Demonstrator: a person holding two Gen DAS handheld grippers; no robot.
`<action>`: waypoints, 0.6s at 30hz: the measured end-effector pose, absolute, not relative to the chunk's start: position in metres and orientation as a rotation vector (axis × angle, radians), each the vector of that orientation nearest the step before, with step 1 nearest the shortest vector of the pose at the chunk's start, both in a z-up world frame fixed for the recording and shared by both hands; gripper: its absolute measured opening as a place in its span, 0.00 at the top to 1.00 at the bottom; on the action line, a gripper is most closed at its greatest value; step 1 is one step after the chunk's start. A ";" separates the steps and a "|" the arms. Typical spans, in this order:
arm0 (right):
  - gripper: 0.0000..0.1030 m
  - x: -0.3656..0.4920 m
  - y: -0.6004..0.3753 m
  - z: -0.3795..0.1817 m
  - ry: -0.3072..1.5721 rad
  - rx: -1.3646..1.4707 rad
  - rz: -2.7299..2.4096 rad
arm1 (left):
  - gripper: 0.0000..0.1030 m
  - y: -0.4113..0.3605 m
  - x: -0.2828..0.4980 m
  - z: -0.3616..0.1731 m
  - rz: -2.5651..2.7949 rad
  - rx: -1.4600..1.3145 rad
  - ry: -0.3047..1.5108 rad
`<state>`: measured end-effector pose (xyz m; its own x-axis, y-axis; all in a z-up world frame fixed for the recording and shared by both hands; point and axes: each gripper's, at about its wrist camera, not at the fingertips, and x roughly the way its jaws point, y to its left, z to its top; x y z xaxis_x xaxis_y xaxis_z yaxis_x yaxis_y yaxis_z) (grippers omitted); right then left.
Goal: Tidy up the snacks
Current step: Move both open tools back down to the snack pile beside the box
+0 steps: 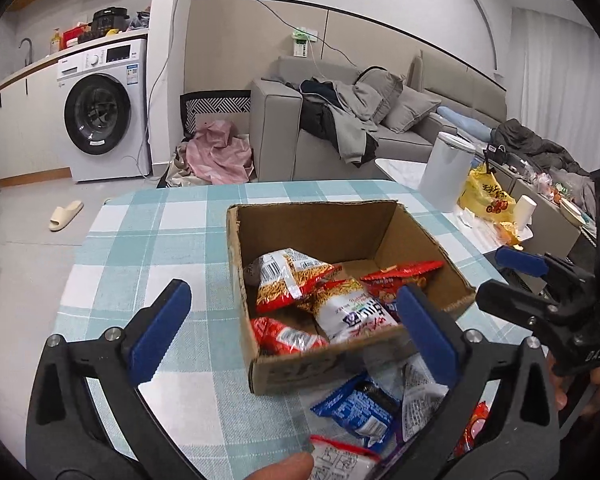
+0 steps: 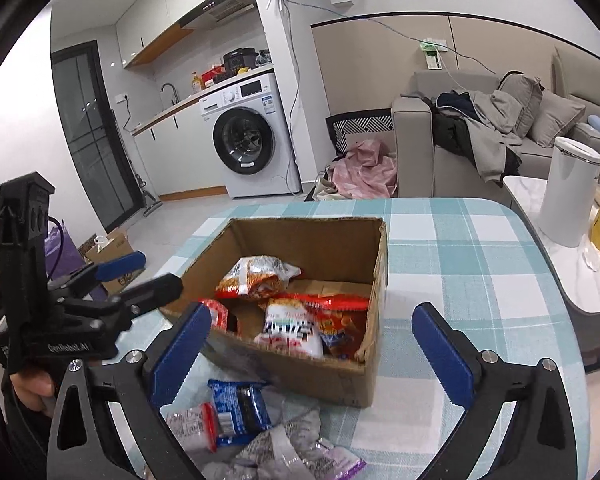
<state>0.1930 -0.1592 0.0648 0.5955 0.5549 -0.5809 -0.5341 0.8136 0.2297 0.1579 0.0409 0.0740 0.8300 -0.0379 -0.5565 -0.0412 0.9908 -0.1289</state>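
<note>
1. Readable writing is scarce: the left gripper [image 2: 148,276] is showing "GenRobot.AI" on its black body in the right wrist view, and the right gripper [image 1: 500,276] is showing the letters "DAS" in the left wrist view. The print on the snack packets is too small or blurred to read, though one white and red packet [image 1: 352,314] is carrying large characters.
2. The cardboard box [image 1: 340,364] is sitting open-topped on the checked tablecloth [image 1: 140,248], its long axis running away from the cameras toward the sofa [image 1: 284,140].
3. Inside the box, several red and orange snack packets [image 2: 256,276] are lying flat in a loose pile (mostly crowding the near half).
4. Just in front of the box's near wall, a blue packet [image 2: 240,408] is lying on the cloth with its long axis pointing roughly toward the box, beside a white packet with a red edge [image 2: 190,426] and crumpled clear wrappers [image 2: 288,452].
5. Both grippers are hovering near the box's near wall with jaws spread wide, nothing between the blue pads [image 1: 160,332].
6. Beyond and to either side of the box, bare cloth is leaving room up to the table's edges.
</note>
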 end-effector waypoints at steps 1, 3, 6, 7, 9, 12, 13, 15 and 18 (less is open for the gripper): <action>0.00 0.190 -0.160 0.064 0.695 0.022 0.635 | 0.01 0.040 0.153 0.075 0.001 -0.135 0.593; 0.00 0.185 -0.162 0.061 0.704 0.006 0.634 | 0.01 0.039 0.141 0.076 0.012 -0.122 0.592; 0.00 0.178 -0.166 0.057 0.719 -0.004 0.624 | 0.01 0.039 0.126 0.076 0.015 -0.118 0.592; 0.00 0.177 -0.169 0.055 0.730 -0.005 0.622 | 0.01 0.038 0.122 0.075 0.010 -0.117 0.593; 0.00 0.174 -0.173 0.051 0.743 -0.002 0.616 | 0.01 0.036 0.113 0.071 0.005 -0.103 0.600; 0.00 0.169 -0.179 0.045 0.753 0.008 0.605 | 0.01 0.034 0.103 0.066 0.011 -0.086 0.603; 0.00 0.168 -0.181 0.043 0.759 0.013 0.601 | 0.01 0.033 0.100 0.064 0.012 -0.085 0.608; 0.00 0.165 -0.184 0.039 0.773 0.013 0.601 | 0.01 0.034 0.094 0.061 0.011 -0.090 0.616; 0.00 0.159 -0.186 0.035 0.783 -0.003 0.601 | 0.01 0.033 0.090 0.057 0.016 -0.081 0.622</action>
